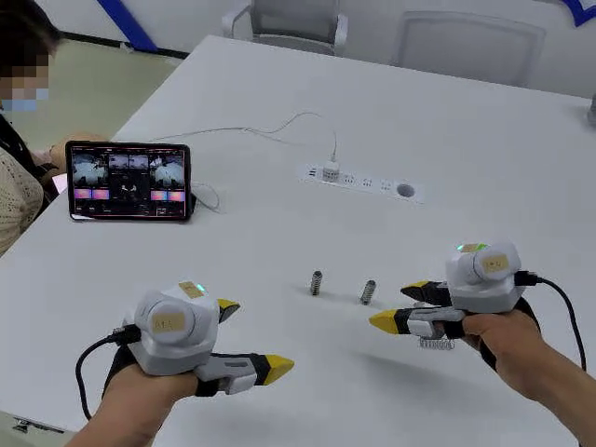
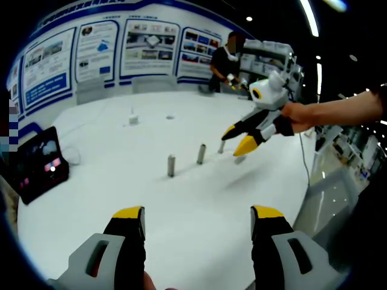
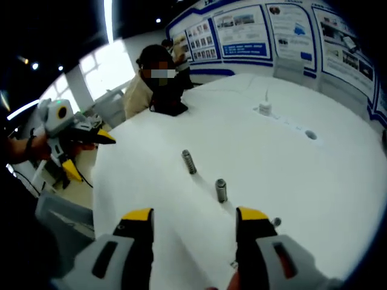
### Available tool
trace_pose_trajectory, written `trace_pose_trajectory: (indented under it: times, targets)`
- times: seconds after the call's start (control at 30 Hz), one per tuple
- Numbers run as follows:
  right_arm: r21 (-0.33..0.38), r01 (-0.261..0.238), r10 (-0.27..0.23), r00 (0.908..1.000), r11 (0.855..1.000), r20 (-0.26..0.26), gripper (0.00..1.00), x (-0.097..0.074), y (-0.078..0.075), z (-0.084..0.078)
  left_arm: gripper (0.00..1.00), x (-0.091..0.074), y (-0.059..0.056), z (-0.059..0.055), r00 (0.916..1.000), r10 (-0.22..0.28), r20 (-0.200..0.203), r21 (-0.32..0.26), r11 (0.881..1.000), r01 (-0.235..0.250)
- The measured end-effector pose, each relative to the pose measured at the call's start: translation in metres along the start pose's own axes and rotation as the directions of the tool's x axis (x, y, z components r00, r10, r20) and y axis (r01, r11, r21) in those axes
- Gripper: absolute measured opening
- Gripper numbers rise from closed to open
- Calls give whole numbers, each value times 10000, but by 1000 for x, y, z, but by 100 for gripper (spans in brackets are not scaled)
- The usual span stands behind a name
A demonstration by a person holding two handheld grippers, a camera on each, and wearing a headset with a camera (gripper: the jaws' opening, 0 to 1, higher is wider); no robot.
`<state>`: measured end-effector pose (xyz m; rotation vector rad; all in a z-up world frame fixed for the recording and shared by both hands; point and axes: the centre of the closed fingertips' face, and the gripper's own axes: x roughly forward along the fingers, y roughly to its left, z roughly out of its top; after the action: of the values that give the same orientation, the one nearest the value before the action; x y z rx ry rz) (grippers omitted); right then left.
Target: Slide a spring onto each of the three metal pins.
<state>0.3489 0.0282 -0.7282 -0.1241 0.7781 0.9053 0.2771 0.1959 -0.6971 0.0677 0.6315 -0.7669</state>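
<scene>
Left gripper [image 1: 251, 337]: well left of the middle pin [image 1: 368, 291] and nearer the person. Jaws are spread wide and hold nothing.

Left pin [image 1: 317, 282]: upright on the tabletop [image 1: 279, 112], just left of the middle pin. Both look ribbed, likely carrying springs, though this cannot be confirmed.

Third pin [image 2: 221, 147]: upright, right of the middle pin, just beside a yellow jaw tip of the right gripper.

Right gripper [image 1: 400, 304]: near the middle pin on its right. Jaws are parted, empty and pointing toward it.

Loose spring [image 1: 436, 344]: right of the middle pin and toward the person, lying flat beneath the right gripper's body. Its long axis runs roughly along the pin row.

Judgement: the right gripper is nearer and must draw back and dip to take the spring.
</scene>
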Motion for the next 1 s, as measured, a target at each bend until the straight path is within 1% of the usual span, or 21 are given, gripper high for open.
trace_pose_trajectory:
  times: [0.23,0.37,0.73,1.0]
  targets:
    - [422,175,-185,9996,9990,236,59,-9,1,-10,72,1,-4,1,10000,-52,-9,42,10000,52]
    - [552,244,-259,9993,9982,266,60,-13,1,-17,72,2,-5,0,10000,-80,-24,30,10000,80]
    - [873,609,-652,9967,9943,479,66,-36,3,-34,73,5,-7,0,9999,-111,-63,-9,9999,111]
    - [1096,797,-868,9943,9908,622,69,-47,3,-43,74,9,-9,2,9999,-143,-17,-47,9999,143]
